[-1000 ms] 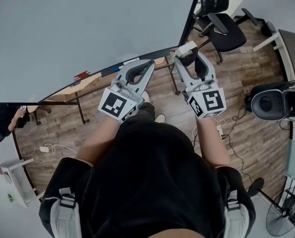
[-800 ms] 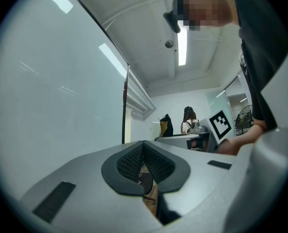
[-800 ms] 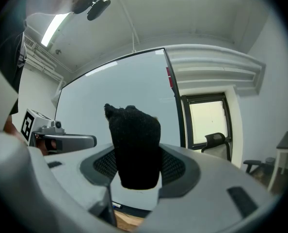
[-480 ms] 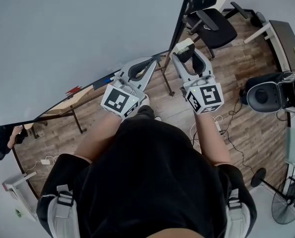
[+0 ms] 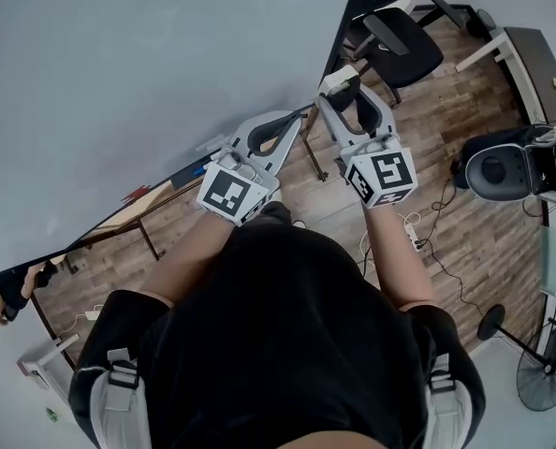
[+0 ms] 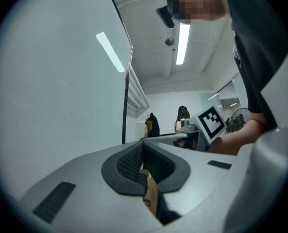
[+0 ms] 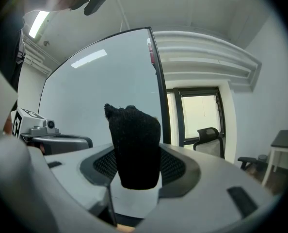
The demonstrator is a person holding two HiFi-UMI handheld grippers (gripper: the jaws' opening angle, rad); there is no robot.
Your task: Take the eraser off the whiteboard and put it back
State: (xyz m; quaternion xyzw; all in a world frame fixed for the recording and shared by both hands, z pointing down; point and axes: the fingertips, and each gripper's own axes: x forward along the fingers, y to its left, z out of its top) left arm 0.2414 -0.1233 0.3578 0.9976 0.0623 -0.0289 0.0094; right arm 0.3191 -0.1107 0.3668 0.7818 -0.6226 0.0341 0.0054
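Right gripper view: right gripper (image 7: pixel 136 171) clamps eraser (image 7: pixel 134 144), felt end forward, near whiteboard (image 7: pixel 95 91) edge | left gripper (image 6: pixel 144 157) closed, empty | technique: present eraser flat to board; release only once seated.

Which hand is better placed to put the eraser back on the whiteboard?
Right. The right tongs grip the eraser, facing the whiteboard; the left tongs are shut and empty.

No word, number or brand is showing readably. Near the whiteboard (image 5: pixel 119 82), the left cube (image 5: pixel 229 195) and the right cube (image 5: pixel 383 174) are carrying only black-and-white square patterns.
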